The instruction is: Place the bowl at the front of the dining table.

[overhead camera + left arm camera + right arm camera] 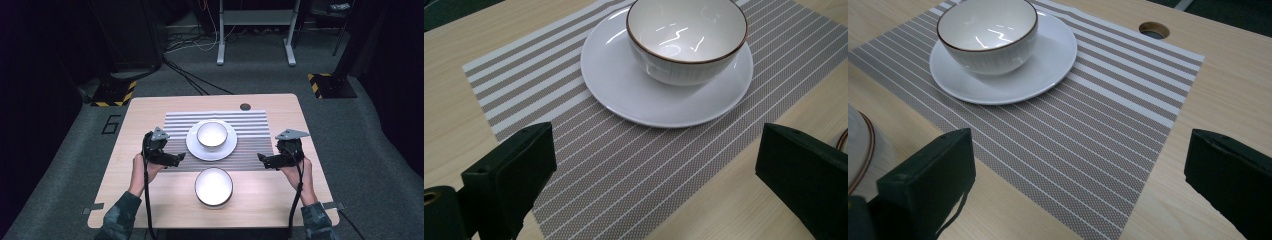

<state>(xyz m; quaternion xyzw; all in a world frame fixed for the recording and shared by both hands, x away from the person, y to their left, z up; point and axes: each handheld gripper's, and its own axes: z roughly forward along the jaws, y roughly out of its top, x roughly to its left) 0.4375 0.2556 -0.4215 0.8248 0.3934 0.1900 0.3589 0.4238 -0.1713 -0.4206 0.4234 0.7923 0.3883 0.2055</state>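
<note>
Left gripper (178, 157): you held it jaws wide, empty, over the striped mat (250, 145).
Right gripper (262, 159): jaws wide, empty.
Between them: a bowl (212, 134) sat on a white plate (195, 147).
Nearer you: a second bowl (213, 186) on the bare table (150, 200).

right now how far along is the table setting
Done: one brown-rimmed white bowl sits on the white plate on the striped grey placemat. In hand: nothing; left gripper and right gripper are open. Probably left: the second white bowl on bare wooden table.
</note>
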